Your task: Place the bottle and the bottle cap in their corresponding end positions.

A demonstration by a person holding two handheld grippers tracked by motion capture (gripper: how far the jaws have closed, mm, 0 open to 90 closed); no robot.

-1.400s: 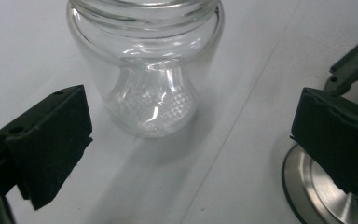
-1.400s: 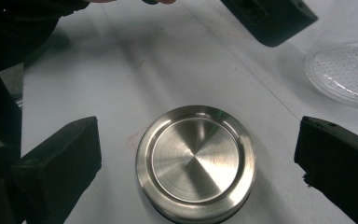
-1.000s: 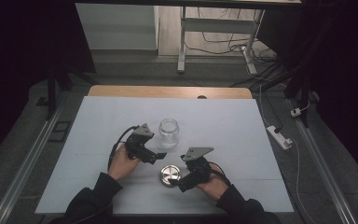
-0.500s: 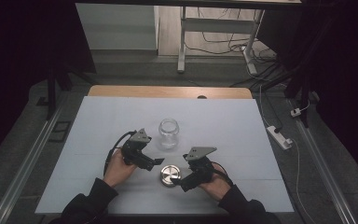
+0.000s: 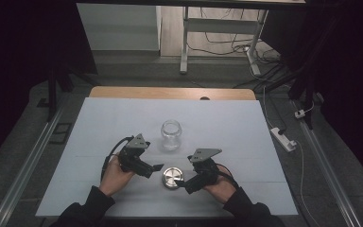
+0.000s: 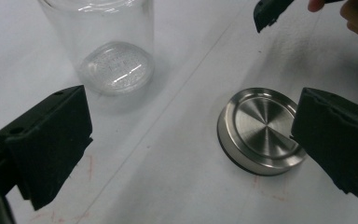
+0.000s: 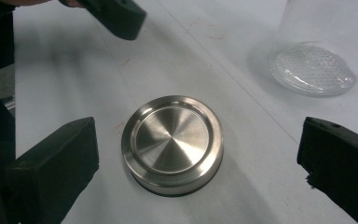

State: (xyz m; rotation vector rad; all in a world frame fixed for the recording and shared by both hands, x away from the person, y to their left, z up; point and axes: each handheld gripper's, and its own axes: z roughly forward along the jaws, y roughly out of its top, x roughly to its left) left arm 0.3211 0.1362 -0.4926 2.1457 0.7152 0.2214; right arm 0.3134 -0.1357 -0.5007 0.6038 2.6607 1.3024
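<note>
While you hold both grippers low, metal lid (image 5: pixel 171 177) lies flat on worktop (image 5: pixel 246 137) between right gripper (image 7: pixel 200 163) fingers, untouched. Left gripper (image 6: pixel 186 140) fingers wide open too, lid by one.

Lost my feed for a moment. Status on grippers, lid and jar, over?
Left gripper open, empty. Right gripper open, empty, aimed at the steel lid. Lid flat on the table, between both grippers. Glass jar upright behind, uncapped. Nothing in the way.

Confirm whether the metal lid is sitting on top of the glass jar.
No, the metal lid lies flat on the white table, apart from the open glass jar standing behind it.
</note>
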